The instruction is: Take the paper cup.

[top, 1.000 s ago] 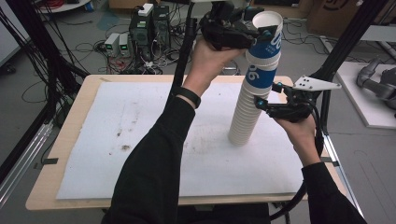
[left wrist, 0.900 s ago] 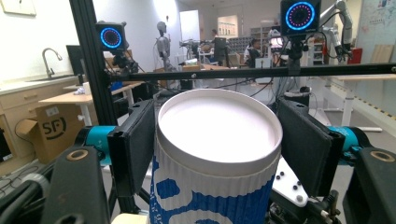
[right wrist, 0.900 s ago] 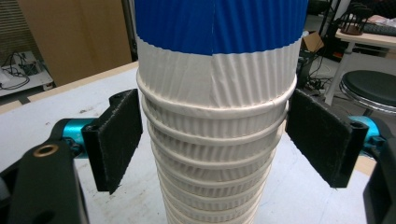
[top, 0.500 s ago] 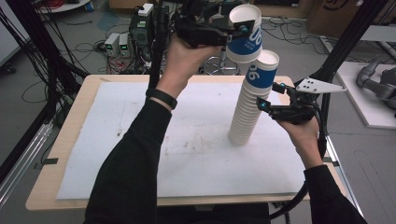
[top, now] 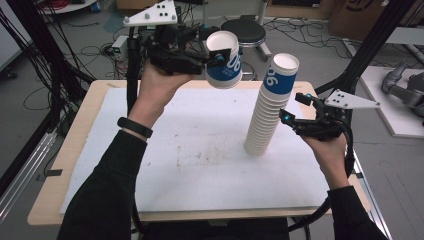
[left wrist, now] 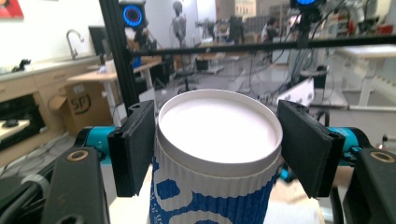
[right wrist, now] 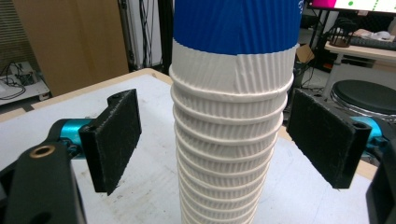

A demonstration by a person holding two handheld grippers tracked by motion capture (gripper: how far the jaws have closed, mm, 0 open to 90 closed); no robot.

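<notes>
Step in hand, by judgement: unstacking — 1 blue-and-white ribbed paper cup (top: pixel 223 60) carried clear of the tall stack of nested blue-and-white ribbed paper cups (top: pixel 270 107).

Next move, likely: lower the single cup to the white paper sheet covering the wooden table (top: pixel 165 165), on the side of the left gripper (top: pixel 220 56) away from the stack, upright, then release. Calls for a level carry and a flat landing.

Left gripper: closed on the single cup just below its rim, both black pads (left wrist: pixel 135 147) bearing on the ribbed wall or very nearly; cup held high above the table, well apart from the stack.

Right gripper (top: pixel 290 111): spread wide, 1 pad (right wrist: pixel 114 137) on each side of the stack, neither touching — a clear gap at both. Stack between the jaws, standing on the sheet, leaning slightly.
</notes>
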